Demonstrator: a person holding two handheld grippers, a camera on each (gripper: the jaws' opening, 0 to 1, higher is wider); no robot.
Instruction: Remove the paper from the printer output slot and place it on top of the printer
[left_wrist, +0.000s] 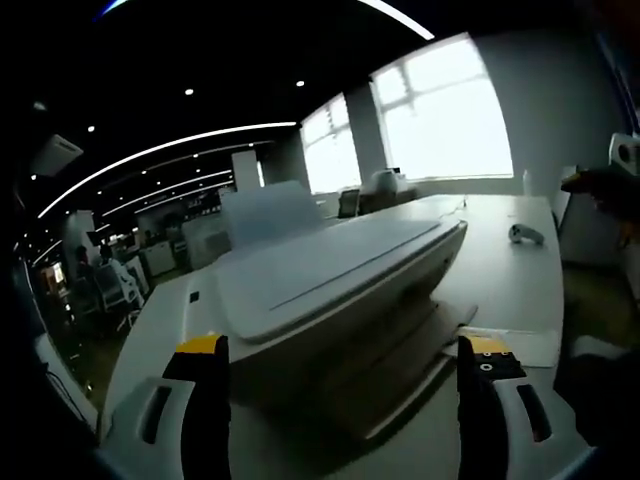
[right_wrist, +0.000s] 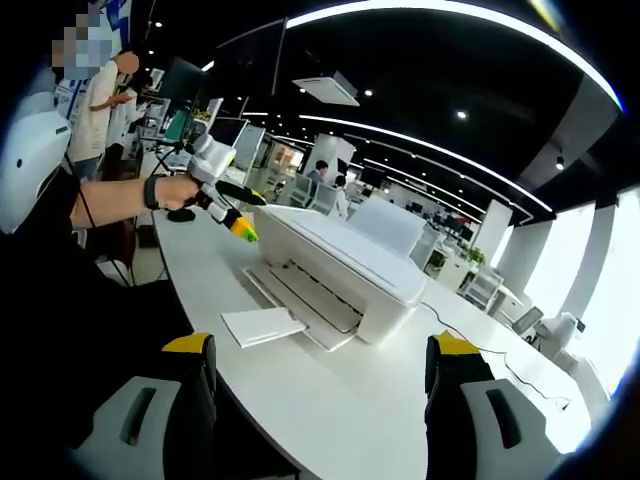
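1. Paper (right_wrist: 262, 325) lies at the end of the output tray, in front of the printer (right_wrist: 345, 262); no jaws touch it.
2. Left gripper (left_wrist: 340, 365) and right gripper (right_wrist: 315, 360): jaws apart, empty.
3. Step: approach. Next move needs a low reach to the sheet's edge.

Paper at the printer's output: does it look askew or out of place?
Slightly. In the right gripper view the paper hangs off the end of the output tray, skewed to the tray's line, its far end toward the table edge. The printer itself looks normal, lid shut.
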